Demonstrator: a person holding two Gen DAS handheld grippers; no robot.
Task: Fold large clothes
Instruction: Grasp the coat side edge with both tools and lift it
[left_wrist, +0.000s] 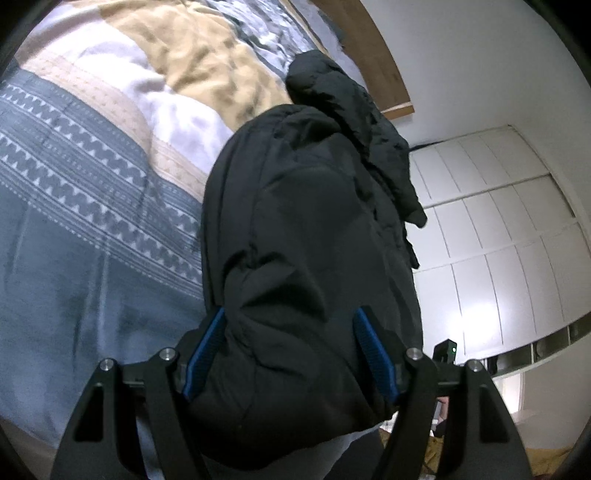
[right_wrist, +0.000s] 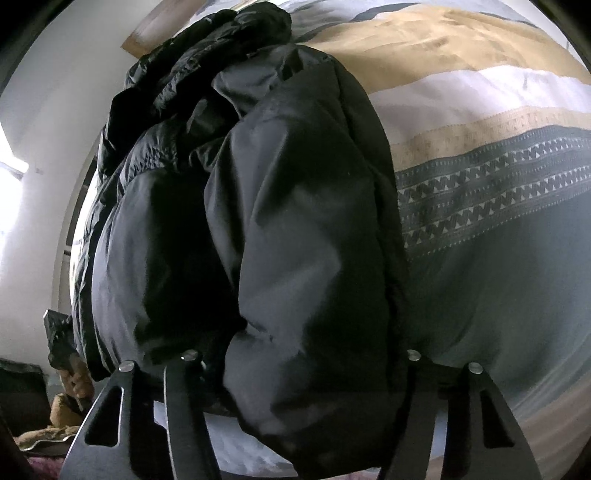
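A big black puffer jacket (left_wrist: 317, 229) hangs bunched over the bed, filling the middle of the left wrist view. My left gripper (left_wrist: 291, 350) is shut on a thick wad of it; the blue pads (left_wrist: 207, 350) press in from both sides. In the right wrist view the same jacket (right_wrist: 295, 221) fills the centre. My right gripper (right_wrist: 303, 369) is shut on another thick fold of it; its fingertips are buried in the fabric and hidden. The far end of the jacket lies crumpled near the headboard.
The bed's quilt (left_wrist: 92, 192) has grey patterned, white and tan bands and lies under the jacket. A wooden headboard (left_wrist: 373, 55) stands at the far end. White wardrobe doors (left_wrist: 498, 240) stand on the right. The other handheld gripper (right_wrist: 59, 343) shows at the left edge of the right wrist view.
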